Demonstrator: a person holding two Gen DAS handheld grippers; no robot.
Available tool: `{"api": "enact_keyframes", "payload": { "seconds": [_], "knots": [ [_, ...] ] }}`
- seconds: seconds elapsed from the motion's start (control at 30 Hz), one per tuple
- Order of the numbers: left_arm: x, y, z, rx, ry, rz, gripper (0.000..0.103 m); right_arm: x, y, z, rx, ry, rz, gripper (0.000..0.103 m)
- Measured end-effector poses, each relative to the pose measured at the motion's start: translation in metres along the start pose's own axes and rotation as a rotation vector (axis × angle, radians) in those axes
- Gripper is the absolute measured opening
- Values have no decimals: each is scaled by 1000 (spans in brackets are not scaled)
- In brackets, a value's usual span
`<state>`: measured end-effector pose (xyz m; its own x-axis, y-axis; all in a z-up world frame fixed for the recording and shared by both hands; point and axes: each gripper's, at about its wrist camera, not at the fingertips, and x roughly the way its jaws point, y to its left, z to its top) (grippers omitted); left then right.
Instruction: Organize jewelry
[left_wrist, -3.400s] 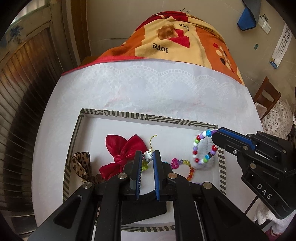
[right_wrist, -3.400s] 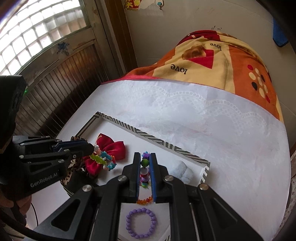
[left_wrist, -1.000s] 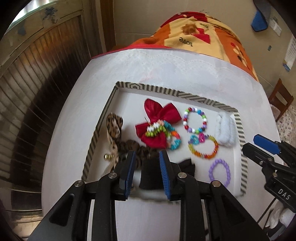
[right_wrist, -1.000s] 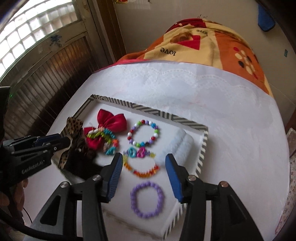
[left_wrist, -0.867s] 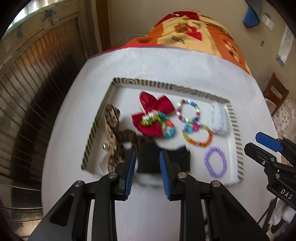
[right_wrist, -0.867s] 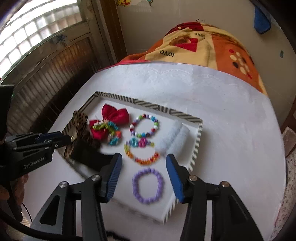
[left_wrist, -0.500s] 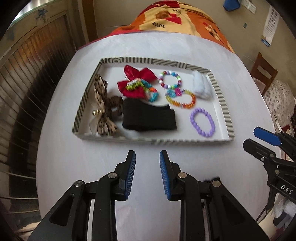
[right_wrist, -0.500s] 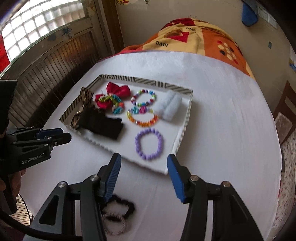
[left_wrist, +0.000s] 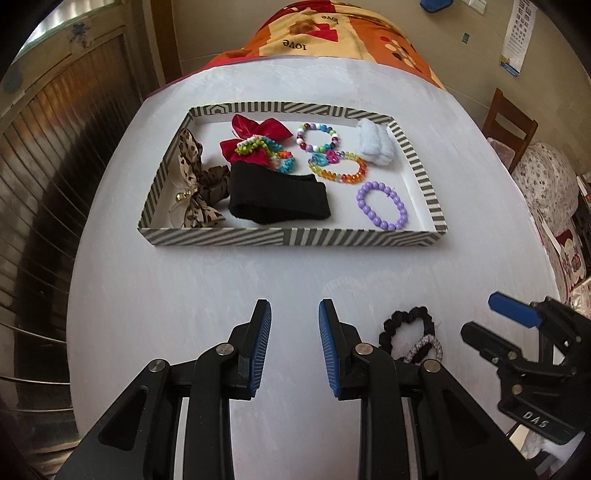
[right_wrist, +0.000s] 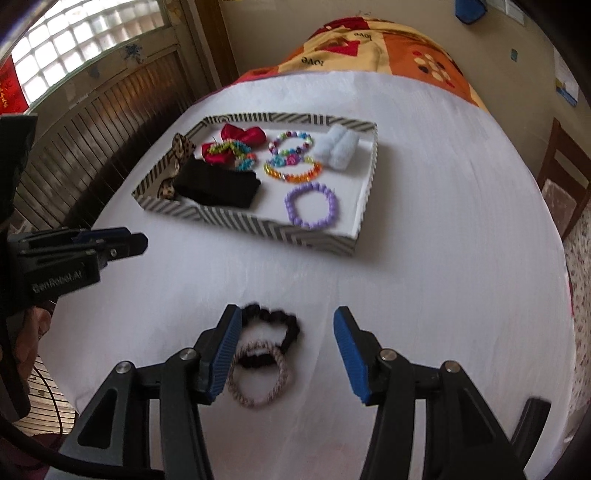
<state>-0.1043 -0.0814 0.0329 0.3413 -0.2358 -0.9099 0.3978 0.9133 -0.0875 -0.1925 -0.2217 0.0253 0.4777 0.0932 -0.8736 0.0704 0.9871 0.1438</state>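
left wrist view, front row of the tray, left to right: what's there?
Leopard-print fabric bow → black knitted headband → purple round-bead bracelet, all inside the striped cardboard tray.

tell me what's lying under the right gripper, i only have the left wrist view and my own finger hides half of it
Observer: Two hair ties on the white table cover: a black scrunchie and a speckled pinkish tie. The pinkish tie is a full ring that overlaps the scrunchie's near edge.
Operator: is the right gripper on them yet
Observer: No. The right gripper has its jaws wide apart and pinches nothing. Both ties show between its fingers, nearer the finger on the picture's left.
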Motion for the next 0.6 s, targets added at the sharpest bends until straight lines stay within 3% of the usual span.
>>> {"api": "enact_keyframes", "payload": {
  "seconds": [0.4, 0.5, 0.6],
  "knots": [
    [18, 1, -14, 2, 59, -35, 7, 34, -5, -45, 33, 77, -22, 52],
    [23, -4, -15, 17, 76, -50, 7, 40, -3, -45, 23, 66, -24, 44],
    [29, -11, -17, 35, 94, -72, 7, 45, 1, -45, -9, 56, -49, 27]
  ]
}}
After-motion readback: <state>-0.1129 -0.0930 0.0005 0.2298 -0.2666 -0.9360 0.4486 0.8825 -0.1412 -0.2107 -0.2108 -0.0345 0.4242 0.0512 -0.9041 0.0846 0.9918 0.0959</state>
